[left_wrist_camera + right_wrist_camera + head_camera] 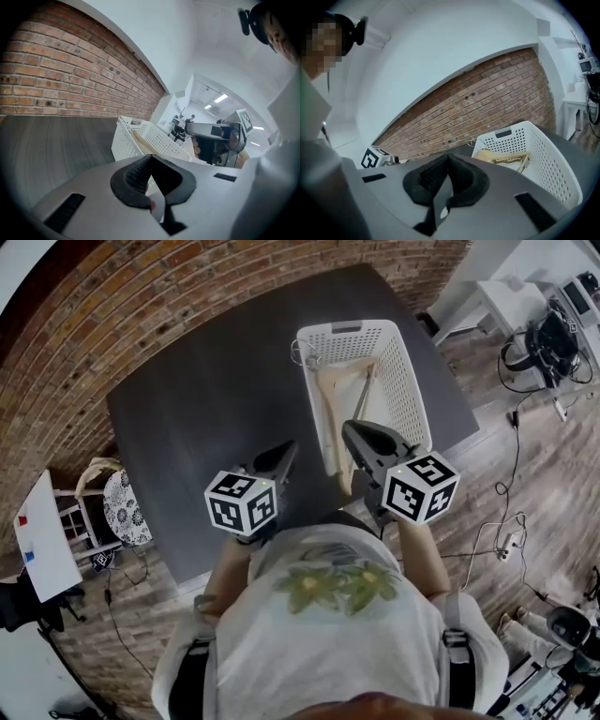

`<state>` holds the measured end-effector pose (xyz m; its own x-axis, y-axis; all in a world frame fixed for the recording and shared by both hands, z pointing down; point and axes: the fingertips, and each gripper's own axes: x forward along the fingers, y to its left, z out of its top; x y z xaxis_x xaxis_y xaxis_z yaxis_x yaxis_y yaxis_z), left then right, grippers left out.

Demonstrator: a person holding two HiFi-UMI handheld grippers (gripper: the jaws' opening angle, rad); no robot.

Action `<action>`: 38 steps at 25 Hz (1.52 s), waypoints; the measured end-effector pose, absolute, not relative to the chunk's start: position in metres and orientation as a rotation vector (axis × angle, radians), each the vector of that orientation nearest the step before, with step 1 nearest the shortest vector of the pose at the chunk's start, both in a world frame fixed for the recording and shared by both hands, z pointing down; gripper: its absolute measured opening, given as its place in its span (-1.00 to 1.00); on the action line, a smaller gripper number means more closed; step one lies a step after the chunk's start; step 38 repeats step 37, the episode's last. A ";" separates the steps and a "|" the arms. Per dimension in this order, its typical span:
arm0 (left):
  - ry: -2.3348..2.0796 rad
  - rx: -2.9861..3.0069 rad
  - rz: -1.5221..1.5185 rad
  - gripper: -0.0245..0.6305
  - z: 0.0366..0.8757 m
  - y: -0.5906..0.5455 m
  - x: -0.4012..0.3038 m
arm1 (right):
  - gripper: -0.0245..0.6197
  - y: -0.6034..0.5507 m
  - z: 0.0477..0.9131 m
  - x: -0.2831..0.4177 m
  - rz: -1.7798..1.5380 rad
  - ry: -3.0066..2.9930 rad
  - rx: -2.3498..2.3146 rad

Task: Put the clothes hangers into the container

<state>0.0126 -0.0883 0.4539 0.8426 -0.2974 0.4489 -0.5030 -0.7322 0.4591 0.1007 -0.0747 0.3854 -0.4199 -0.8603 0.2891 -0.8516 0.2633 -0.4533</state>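
Pale wooden clothes hangers (pixel 339 399) lie inside white perforated plastic basket (pixel 411 390) on dark grey table (pixel 206 399). Left gripper (pixel 287 450): jaws together, empty. Right gripper (pixel 350 432): jaws together, empty.

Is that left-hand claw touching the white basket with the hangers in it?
Apart. In the head view a strip of dark table shows between the left gripper and the white basket; its jaws are shut on nothing.
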 end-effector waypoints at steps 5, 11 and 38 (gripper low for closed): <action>-0.554 2.457 0.461 -0.84 0.448 -0.076 0.015 | -0.82 -0.049 0.385 0.087 -0.868 2.519 -1.631; -0.537 2.470 0.479 -0.84 0.448 -0.059 0.011 | -0.82 -0.024 0.394 0.079 -0.916 2.532 -1.618; -0.548 2.445 0.488 -0.84 0.453 -0.030 -0.002 | -0.82 -0.004 0.406 0.067 -0.914 2.574 -1.644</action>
